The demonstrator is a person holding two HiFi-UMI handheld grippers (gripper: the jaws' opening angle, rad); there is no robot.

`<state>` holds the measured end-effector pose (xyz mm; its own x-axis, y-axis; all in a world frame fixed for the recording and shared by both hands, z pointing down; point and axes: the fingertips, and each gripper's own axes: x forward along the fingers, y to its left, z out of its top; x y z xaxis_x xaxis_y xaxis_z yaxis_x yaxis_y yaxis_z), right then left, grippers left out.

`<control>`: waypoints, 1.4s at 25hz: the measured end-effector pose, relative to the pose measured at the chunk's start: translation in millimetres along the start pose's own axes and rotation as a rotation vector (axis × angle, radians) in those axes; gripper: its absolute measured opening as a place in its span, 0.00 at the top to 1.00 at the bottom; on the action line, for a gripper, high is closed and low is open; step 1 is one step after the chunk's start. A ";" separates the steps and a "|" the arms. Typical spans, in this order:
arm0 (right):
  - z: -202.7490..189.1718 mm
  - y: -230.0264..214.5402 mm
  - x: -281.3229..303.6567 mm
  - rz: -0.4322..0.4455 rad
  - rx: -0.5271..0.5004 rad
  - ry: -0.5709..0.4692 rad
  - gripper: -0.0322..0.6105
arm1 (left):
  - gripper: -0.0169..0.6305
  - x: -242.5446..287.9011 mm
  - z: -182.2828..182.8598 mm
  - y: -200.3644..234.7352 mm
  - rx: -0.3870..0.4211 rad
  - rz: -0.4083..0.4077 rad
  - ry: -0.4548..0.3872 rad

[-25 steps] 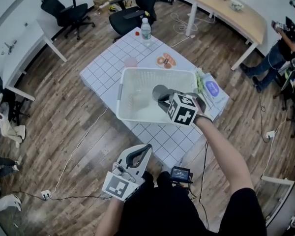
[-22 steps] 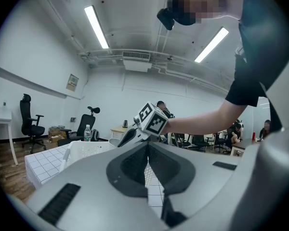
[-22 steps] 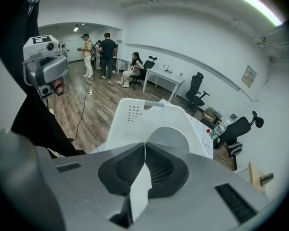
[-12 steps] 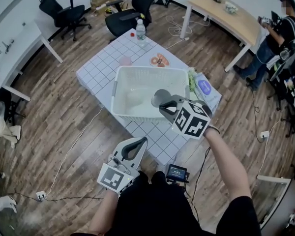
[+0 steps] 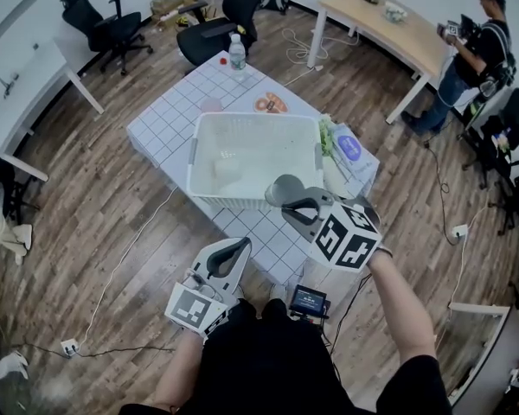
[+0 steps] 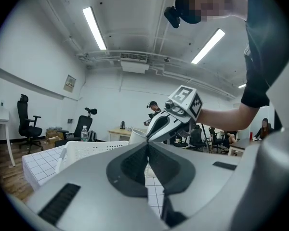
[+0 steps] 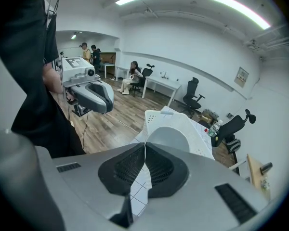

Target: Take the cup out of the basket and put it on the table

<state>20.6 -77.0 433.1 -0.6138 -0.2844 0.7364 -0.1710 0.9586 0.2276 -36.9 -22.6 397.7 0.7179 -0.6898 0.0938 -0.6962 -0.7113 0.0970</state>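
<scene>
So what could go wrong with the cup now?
1. The right gripper pinches only the thin rim of the cup with its jaws, so the cup could slip, swing or drop.
2. The cup hangs close to the front wall of the basket, so it might bump it on the way down.
3. The bare strip of table in front of the basket looks narrow, so the cup could land too near the edge.

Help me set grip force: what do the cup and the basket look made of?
Cup: pale grey, matte, no shine; thin wall nipped between the right gripper's shut jaws, so paper or thin plastic, cannot tell which.
Basket: white, semi-matte, probably moulded plastic; its walls are pierced with rows of small holes.
</scene>
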 end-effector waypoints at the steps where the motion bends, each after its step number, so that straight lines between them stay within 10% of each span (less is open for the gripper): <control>1: -1.2 4.8 -2.4 0.000 0.001 -0.003 0.91 | 0.96 -0.7 -0.7 -0.6 -0.003 0.001 0.000; 35: -115.5 150.6 85.1 0.083 0.109 0.194 0.91 | 0.96 -26.5 -22.7 -29.7 -0.037 -0.034 0.026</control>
<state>31.6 41.6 603.6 -0.4719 -0.1915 0.8606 -0.2147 0.9717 0.0985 -35.3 19.9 414.9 0.7410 -0.6614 0.1158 -0.6715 -0.7282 0.1375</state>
